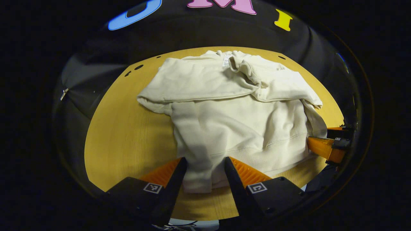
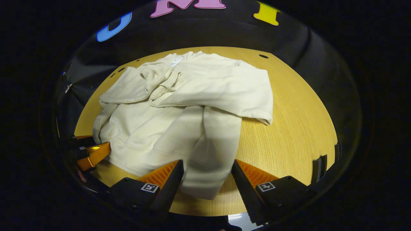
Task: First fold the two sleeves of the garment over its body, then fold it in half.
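Both grippers, left (image 1: 203,166) and right (image 2: 207,170), spread (nothing pinched) around sleeve (image 1: 196,150) of sweatshirt (image 1: 237,128), 6 o'clock, table (image 1: 128,138).

Cream sweatshirt (image 1: 237,118) spread on a round wooden table (image 1: 128,138), 1 sleeve (image 1: 196,147) lying down over its body. Left gripper (image 1: 203,166) open, its 2 fingers flanking that sleeve's cuff. Right gripper (image 1: 316,141) at the hem's right corner.
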